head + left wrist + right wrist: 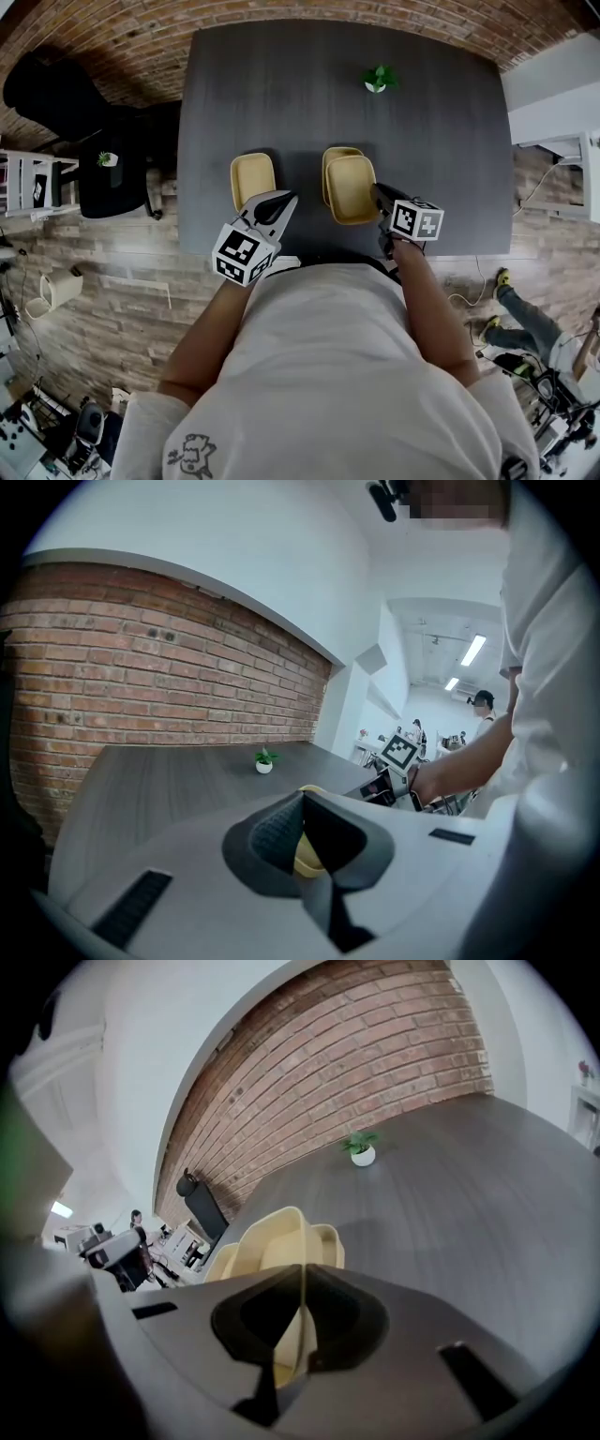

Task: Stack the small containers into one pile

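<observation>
Head view: on the dark table (281, 94) lie three yellow containers, all open side up, with their long axes running roughly up and down the frame. The left container (251, 178) sits left of centre. The left gripper (284, 200) covers its lower right corner. Right of centre, the held container (352, 190) lies slanted over the lower container (336, 155) and hides most of it. The right gripper (380, 194) pinches the held container's right edge. A small plant (377, 80) stands well apart near the top edge. The person's shirt (328, 375) hides the table's near edge.

Left gripper view: the left gripper (302, 797) has its jaws closed, tips meeting on a yellow rim. Only a sliver of the left container (305, 855) shows in the gap between them, so its direction cannot be made out here. The right gripper (389, 782) shows at centre right, partly hidden behind the body of the left one.

Right gripper view: the right gripper (303, 1271) has its jaws nearly together, clamped on the thin wall of the held container (272, 1239). The container stretches away toward the upper left, and its near end is cut off by the jaws. The rim of the lower container (330, 1241) peeks out just to the right.
</observation>
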Available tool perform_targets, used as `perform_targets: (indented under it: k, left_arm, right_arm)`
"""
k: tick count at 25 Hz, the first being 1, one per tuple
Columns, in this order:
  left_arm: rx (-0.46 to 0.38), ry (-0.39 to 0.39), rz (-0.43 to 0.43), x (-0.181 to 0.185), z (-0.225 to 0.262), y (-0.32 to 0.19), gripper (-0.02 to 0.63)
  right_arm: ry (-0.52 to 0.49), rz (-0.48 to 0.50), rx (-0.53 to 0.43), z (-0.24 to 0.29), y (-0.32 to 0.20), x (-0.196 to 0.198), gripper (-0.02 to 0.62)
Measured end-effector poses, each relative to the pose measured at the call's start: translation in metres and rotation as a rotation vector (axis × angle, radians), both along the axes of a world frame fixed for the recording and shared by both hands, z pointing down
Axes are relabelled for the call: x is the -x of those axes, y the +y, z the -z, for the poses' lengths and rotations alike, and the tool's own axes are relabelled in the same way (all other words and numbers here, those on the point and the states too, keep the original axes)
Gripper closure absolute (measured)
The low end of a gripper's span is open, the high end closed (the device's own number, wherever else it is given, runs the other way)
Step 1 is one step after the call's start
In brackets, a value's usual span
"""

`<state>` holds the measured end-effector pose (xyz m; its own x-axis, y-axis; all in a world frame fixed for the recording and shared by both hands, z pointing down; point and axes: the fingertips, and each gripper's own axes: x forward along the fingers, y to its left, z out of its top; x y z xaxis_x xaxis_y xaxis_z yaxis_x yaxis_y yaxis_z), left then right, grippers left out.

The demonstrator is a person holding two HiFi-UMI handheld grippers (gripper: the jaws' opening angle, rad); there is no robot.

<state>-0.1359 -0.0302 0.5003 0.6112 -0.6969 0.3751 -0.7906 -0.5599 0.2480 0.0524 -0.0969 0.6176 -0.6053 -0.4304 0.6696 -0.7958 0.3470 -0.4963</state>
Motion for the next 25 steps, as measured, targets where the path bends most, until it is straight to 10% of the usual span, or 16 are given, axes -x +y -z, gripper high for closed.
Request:
perform_targets:
  k: [25]
  left_arm:
    - [0.115,-0.015,-0.002,-0.014,-0.035,-0.033,0.595]
  right_arm:
    - [-0.140,-0.115,0.155,-0.038,-0.019,0.017,0.571]
